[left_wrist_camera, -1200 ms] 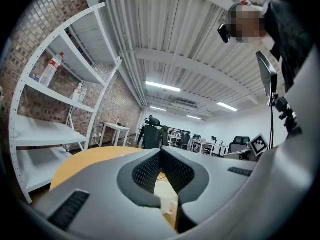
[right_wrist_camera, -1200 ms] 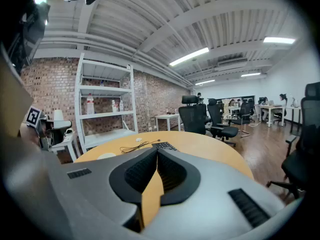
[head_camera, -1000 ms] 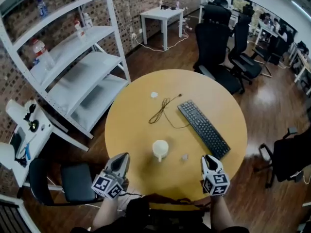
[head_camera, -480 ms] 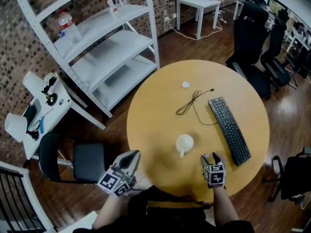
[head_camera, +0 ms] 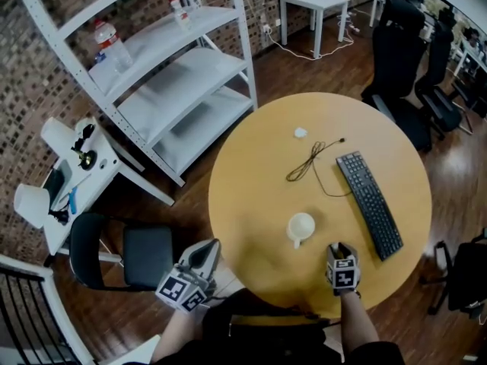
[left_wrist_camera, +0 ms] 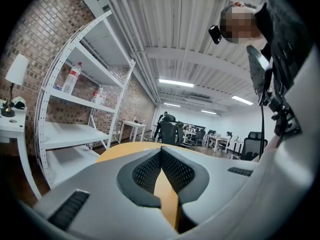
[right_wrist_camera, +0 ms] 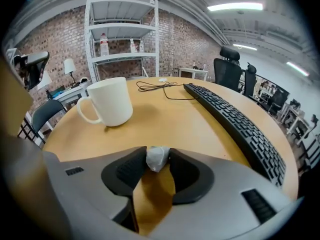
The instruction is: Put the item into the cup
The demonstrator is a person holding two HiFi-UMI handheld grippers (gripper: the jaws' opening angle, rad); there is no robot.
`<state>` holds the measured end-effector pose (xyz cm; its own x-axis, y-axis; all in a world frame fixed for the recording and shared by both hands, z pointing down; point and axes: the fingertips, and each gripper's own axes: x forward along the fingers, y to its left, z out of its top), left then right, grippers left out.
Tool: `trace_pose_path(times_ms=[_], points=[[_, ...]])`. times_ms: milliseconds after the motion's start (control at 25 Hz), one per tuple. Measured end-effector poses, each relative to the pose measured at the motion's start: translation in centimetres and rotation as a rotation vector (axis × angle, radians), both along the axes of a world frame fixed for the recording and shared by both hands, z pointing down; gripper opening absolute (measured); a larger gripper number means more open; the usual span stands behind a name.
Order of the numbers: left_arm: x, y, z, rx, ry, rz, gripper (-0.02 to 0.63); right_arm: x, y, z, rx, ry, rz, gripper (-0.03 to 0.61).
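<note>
Small pale crumpled lump (right_wrist_camera: 158, 157) — the item — sits pinched at the very tips of the right gripper (head_camera: 340, 249), whose jaws are closing on it near the front of the round yellow wooden table (head_camera: 251, 181). The white ceramic mug (right_wrist_camera: 111, 102) stands near, ahead and to the left. The hold is only at the tips, so the lump may squirt out on the lift — or clip the mug's rim and land beside it. The left gripper (left_wrist_camera: 161, 152) is clenched and empty.

Even ceiling strip lights (right_wrist_camera: 235, 6), soft shadows, strong fisheye bending, dark vignetted corners
</note>
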<state>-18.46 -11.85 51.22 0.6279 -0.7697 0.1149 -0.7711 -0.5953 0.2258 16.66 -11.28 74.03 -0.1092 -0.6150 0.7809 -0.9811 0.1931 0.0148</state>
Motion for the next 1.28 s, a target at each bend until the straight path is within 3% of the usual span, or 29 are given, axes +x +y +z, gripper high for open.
trace_pose_path(times_ms=[120, 280, 600, 920, 1000, 1080, 1280], points=[[-0.2, -0.5, 0.2, 0.0, -0.007, 0.018, -0.008, 0.3, -0.4, -0.4, 0.033, -0.016, 0.026, 0.104], [-0.3, -1.5, -0.2, 0.003, 0.004, 0.037, -0.008, -0.5, -1.7, -4.1, 0.147, -0.047, 0.041, 0.101], [-1.0, -2.4, -0.5, 0.018, 0.024, 0.058, -0.008, -7.4, -5.3, -13.8, 0.379, -0.14, -0.059, 0.101], [-3.4, -2.2, 0.1, 0.017, 0.039, 0.009, -0.008, -11.6, -6.6, -13.8, 0.364, -0.147, -0.155, 0.105], [-4.0, -2.1, 0.2, 0.015, 0.036, -0.002, -0.008, -12.2, -6.7, -13.3, 0.35, -0.16, -0.171, 0.127], [-4.2, -2.0, 0.3, 0.014, 0.034, -0.009, -0.008, -12.3, -6.7, -13.0, 0.338, -0.158, -0.184, 0.189], [-3.9, -1.8, 0.2, 0.021, 0.037, -0.015, -0.008, -11.7, -6.5, -13.2, 0.347, -0.161, -0.18, 0.189]])
